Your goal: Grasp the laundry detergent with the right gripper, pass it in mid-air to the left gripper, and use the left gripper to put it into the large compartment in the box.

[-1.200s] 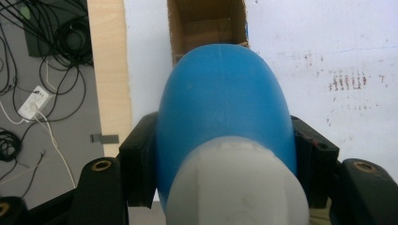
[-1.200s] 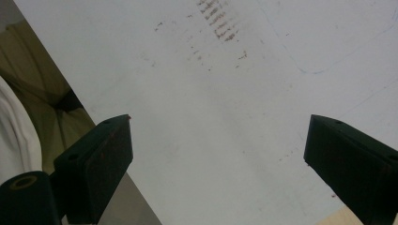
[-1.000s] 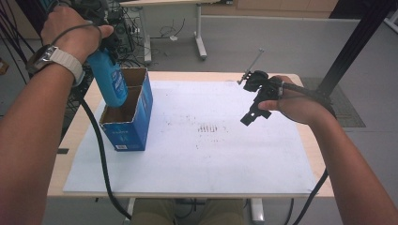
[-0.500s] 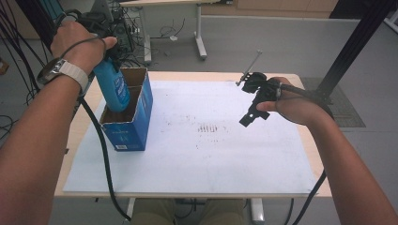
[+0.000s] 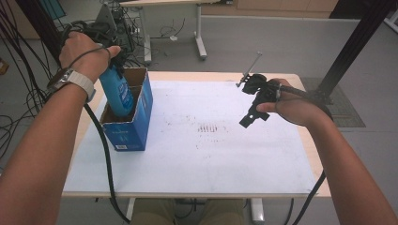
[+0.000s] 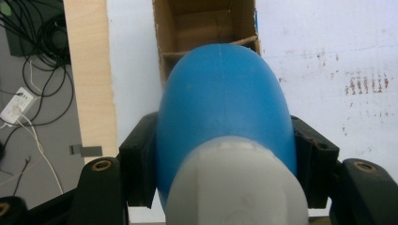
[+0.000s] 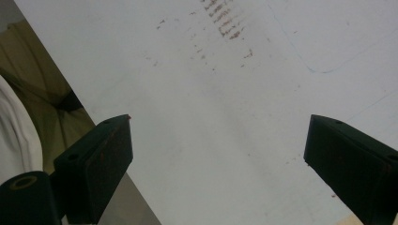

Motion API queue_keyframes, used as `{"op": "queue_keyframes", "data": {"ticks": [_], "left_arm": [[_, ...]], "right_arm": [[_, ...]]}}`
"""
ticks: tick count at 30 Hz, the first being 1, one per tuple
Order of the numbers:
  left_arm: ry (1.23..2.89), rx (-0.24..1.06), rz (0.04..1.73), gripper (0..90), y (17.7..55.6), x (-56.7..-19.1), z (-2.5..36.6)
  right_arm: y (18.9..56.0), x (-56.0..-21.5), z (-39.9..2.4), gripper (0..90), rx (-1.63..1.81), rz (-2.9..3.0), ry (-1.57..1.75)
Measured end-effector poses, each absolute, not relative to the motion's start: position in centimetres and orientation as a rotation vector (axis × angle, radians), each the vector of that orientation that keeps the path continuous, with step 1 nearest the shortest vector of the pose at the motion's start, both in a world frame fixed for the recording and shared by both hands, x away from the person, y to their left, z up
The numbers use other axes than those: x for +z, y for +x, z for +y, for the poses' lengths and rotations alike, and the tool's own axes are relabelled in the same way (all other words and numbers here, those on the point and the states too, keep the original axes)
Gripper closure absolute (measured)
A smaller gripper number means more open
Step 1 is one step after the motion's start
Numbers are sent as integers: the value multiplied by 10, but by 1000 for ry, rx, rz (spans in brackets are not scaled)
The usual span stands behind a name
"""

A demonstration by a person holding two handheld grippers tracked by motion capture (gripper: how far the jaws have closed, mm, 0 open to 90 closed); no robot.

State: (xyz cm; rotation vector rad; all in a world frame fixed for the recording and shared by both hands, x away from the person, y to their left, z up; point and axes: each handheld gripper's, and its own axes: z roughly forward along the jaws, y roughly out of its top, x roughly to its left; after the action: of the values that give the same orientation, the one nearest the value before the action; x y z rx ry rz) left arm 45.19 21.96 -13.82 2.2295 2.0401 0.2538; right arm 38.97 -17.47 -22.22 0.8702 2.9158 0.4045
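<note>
White paper sheet over a pale wooden table, grey floor and tangled cables beyond. At the sheet's left edge, an open blue cardboard box. Just above and partly inside the box, a blue bottle, base downward, pale cap toward the hand, clamped between the pads of the left gripper. Probably not resting on the box floor, though hidden there. Well right of the box, above the bare sheet, the right gripper, jaws spread wide, nothing between.
</note>
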Motion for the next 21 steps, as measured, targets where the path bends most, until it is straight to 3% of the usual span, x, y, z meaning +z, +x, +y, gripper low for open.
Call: {"op": "queue_keyframes", "data": {"ticks": [21], "left_arm": [[2249, 270, 2022, 376, 455, -173, 217]], "right_arm": [[391, -226, -175, 81, 408, 2919, 871]]}}
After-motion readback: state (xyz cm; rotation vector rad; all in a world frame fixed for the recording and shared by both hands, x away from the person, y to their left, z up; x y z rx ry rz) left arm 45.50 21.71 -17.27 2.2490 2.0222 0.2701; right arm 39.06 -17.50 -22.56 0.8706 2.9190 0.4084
